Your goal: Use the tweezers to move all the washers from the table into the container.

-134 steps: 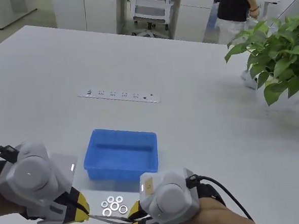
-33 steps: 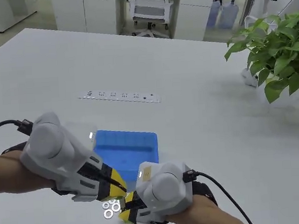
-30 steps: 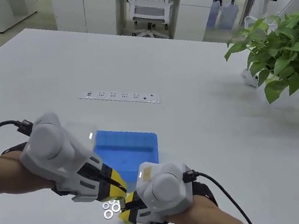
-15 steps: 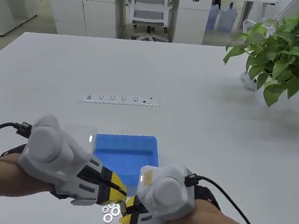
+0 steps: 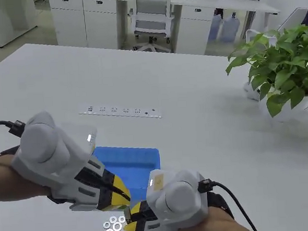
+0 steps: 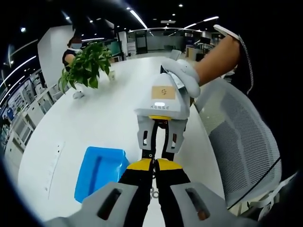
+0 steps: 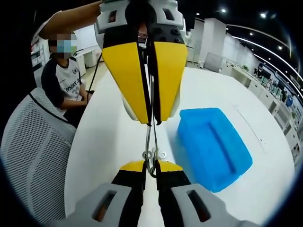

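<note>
- Washers (image 5: 115, 226) on the container's (image 5: 129, 161) near side: partly hidden by the right gripper (image 5: 132, 227).
- Tweezers (image 7: 150, 137): 2 ends hidden inside the left gripper (image 7: 151, 122) and right gripper.

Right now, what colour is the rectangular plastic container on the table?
Blue. The rectangular plastic container shows best in the right gripper view.

This is an open-plan office — a broad white table (image 5: 206, 117) with a power strip (image 5: 121, 111) lying on it and a potted plant (image 5: 282, 68) at its edge. Behind stand a wheeled office chair (image 5: 149, 21) and white drawer cabinets (image 5: 80, 25) — a mesh chair (image 6: 236, 137) and long ceiling lights (image 6: 138, 19) too.
</note>
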The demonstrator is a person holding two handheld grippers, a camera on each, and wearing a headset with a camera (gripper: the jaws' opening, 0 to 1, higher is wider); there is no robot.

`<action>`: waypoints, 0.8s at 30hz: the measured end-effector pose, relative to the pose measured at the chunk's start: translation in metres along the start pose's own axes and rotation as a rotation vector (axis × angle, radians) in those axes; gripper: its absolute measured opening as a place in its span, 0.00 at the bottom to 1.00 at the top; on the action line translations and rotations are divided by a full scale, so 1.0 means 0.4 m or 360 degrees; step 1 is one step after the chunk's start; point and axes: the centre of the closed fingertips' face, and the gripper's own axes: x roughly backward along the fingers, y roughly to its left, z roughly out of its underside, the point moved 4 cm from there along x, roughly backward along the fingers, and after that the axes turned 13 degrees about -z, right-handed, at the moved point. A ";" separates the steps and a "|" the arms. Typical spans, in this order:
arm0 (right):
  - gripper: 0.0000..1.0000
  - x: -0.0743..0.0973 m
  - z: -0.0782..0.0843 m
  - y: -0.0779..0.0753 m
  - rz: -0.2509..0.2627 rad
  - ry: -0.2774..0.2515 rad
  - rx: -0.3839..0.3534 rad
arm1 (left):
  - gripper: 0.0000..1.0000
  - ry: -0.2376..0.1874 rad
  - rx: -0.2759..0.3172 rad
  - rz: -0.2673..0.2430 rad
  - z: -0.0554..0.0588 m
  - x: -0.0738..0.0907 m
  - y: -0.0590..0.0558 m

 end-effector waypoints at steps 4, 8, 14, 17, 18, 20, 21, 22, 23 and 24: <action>0.10 0.019 -0.015 -0.002 0.0023 -0.0024 0.0005 | 0.06 -0.0002 -0.0018 0.0003 -0.020 0.009 0.006; 0.10 0.037 -0.031 -0.008 0.0047 -0.0061 0.0004 | 0.06 -0.0018 -0.0032 -0.0003 -0.041 0.018 0.018; 0.10 0.067 -0.051 -0.029 0.0102 -0.0093 0.0020 | 0.06 -0.0041 -0.0057 -0.0019 -0.070 0.027 0.042; 0.10 0.083 -0.062 -0.041 0.0115 -0.0087 0.0034 | 0.06 -0.0058 -0.0065 -0.0028 -0.085 0.030 0.053; 0.10 0.087 -0.066 -0.045 0.0122 -0.0080 0.0045 | 0.06 -0.0063 -0.0070 -0.0032 -0.089 0.031 0.057; 0.10 0.096 -0.074 -0.054 0.0128 -0.0080 0.0053 | 0.06 -0.0071 -0.0075 -0.0037 -0.099 0.033 0.067; 0.10 0.099 -0.078 -0.058 0.0129 -0.0080 0.0054 | 0.06 -0.0073 -0.0080 -0.0041 -0.103 0.034 0.071; 0.10 0.104 -0.082 -0.065 0.0137 -0.0077 0.0065 | 0.06 -0.0073 -0.0089 -0.0046 -0.107 0.036 0.079; 0.10 0.107 -0.085 -0.071 0.0141 -0.0078 0.0069 | 0.06 -0.0073 -0.0093 -0.0049 -0.110 0.037 0.085; 0.10 0.113 -0.089 -0.078 0.0144 -0.0085 0.0071 | 0.06 -0.0077 -0.0099 -0.0054 -0.115 0.038 0.093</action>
